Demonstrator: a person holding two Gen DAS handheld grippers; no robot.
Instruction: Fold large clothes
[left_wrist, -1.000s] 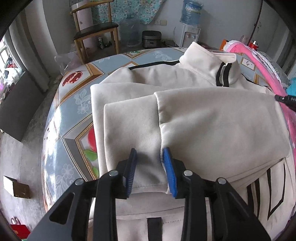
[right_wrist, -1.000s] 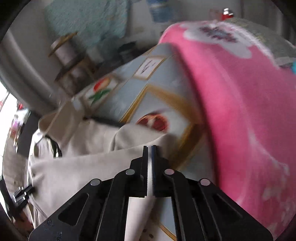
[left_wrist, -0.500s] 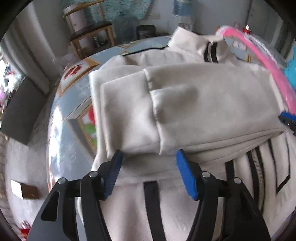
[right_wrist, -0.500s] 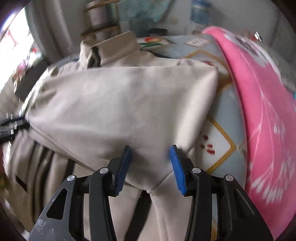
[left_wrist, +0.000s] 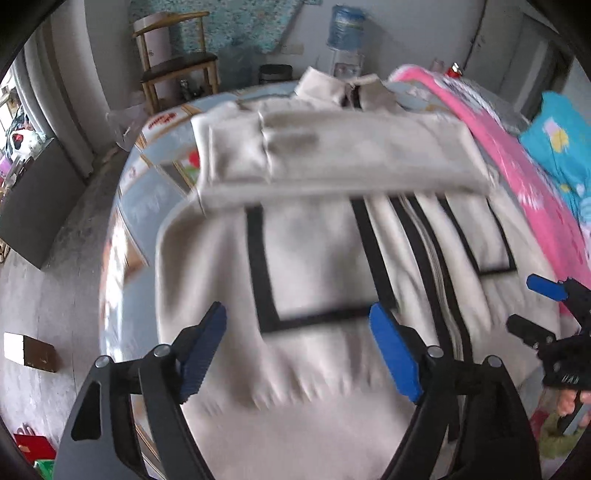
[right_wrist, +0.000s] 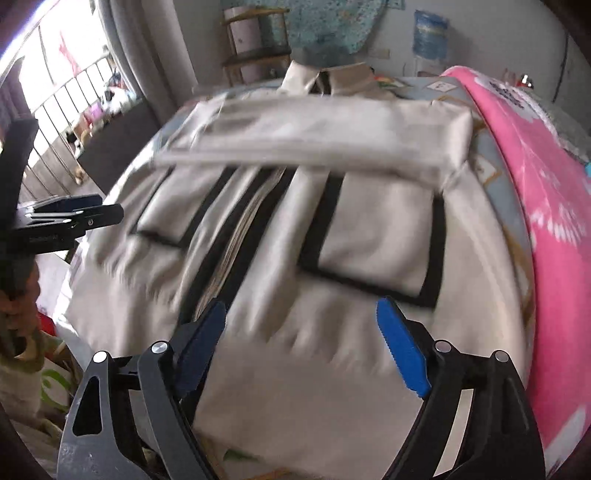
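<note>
A cream jacket (left_wrist: 317, 258) with black trim, two front pockets and a centre zip lies front up on the patterned table (left_wrist: 147, 199). Both sleeves (left_wrist: 332, 155) are folded across its chest, below the collar (left_wrist: 343, 86). My left gripper (left_wrist: 297, 325) hovers over the lower left of the jacket, jaws opening, nothing between them. My right gripper (right_wrist: 301, 319) hovers over the lower right of the same jacket (right_wrist: 332, 251), jaws opening and empty as well. Each gripper shows at the edge of the other's view: the right gripper (left_wrist: 532, 306) and the left gripper (right_wrist: 107, 210).
A pink blanket (left_wrist: 535, 192) runs along the jacket's right side, with a blue printed cloth (left_wrist: 561, 147) beyond it. Behind the table stand a wooden chair (left_wrist: 177, 62), a water dispenser (left_wrist: 347, 40) and a dark pot (left_wrist: 275, 74). A small box (left_wrist: 29, 350) lies on the floor at left.
Both grippers let go of the folded sleeves and opened wide. Both drew back toward the jacket's hem, so the pockets and zip now fill the views.
</note>
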